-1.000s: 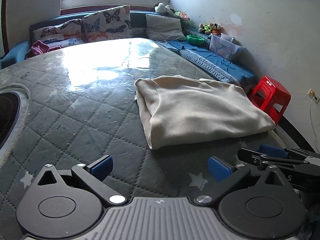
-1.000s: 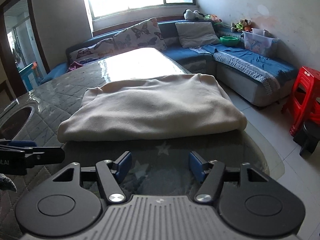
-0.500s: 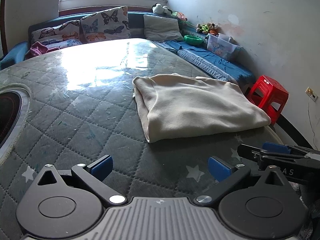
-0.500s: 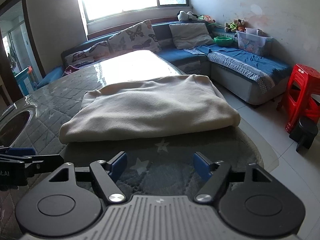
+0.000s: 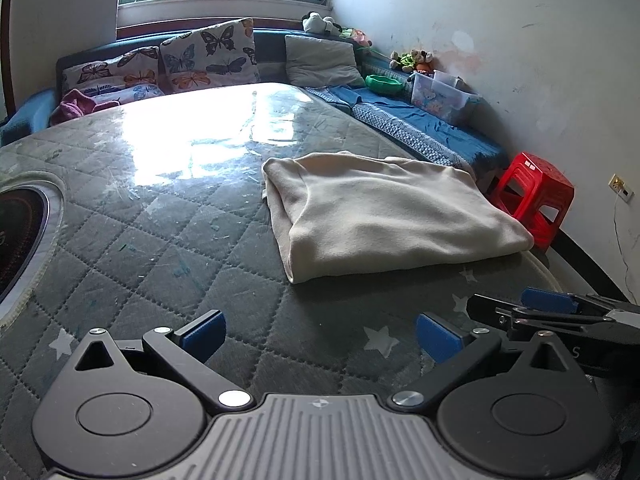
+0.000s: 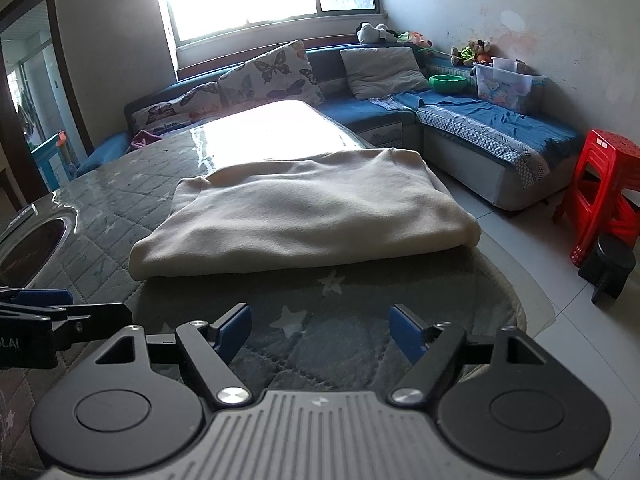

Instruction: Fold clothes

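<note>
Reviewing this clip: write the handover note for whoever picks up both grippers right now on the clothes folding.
Left gripper: open, holding nothing, over the quilted table short of the cloth.
Right gripper: open, holding nothing, also short of the cloth, beside the left one.
Cream garment: lies folded into a thick rectangle on the table's right side, near the edge by the red stool.
Done: the garment looks folded and released.
Left: possibly one more fold or tidying; no other clothes visible on the table.

Left gripper, right gripper: both drawn back from folded cream garment; more quilted table now shows between.
</note>
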